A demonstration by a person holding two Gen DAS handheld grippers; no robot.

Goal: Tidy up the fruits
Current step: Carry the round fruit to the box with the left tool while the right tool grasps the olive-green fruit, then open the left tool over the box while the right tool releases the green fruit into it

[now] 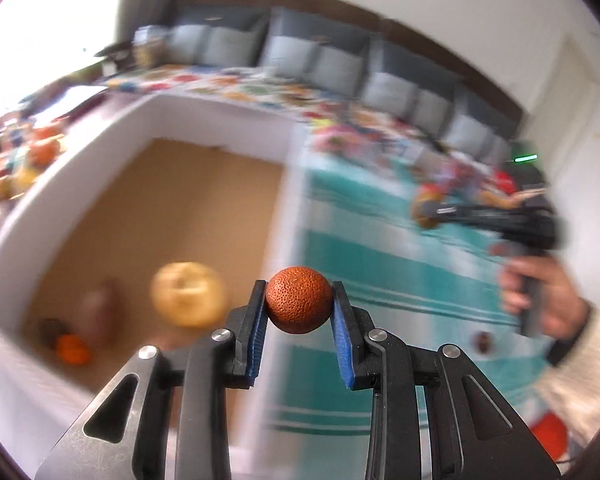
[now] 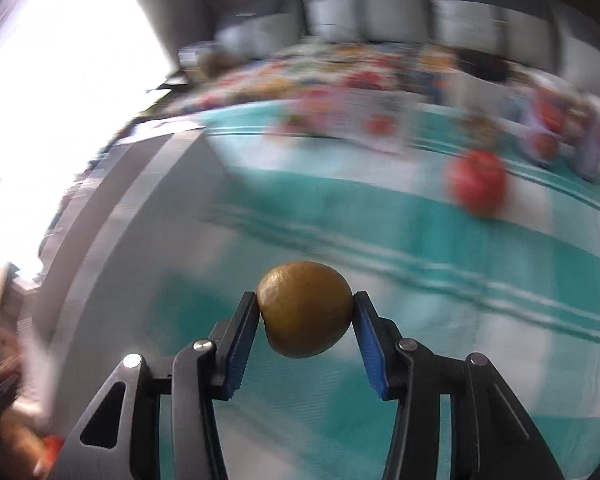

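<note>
Left wrist view: the left gripper clamps a small dimpled orange fruit between its blue pads, just beside the right wall of the white box. Inside the box lie a yellow apple and a small orange. Right of the box, a hand holds the other gripper over the teal striped cloth.

Right wrist view: the right gripper grasps a brownish-yellow fruit above the cloth, right of the box. A red tomato lies well apart, blurred.
</note>
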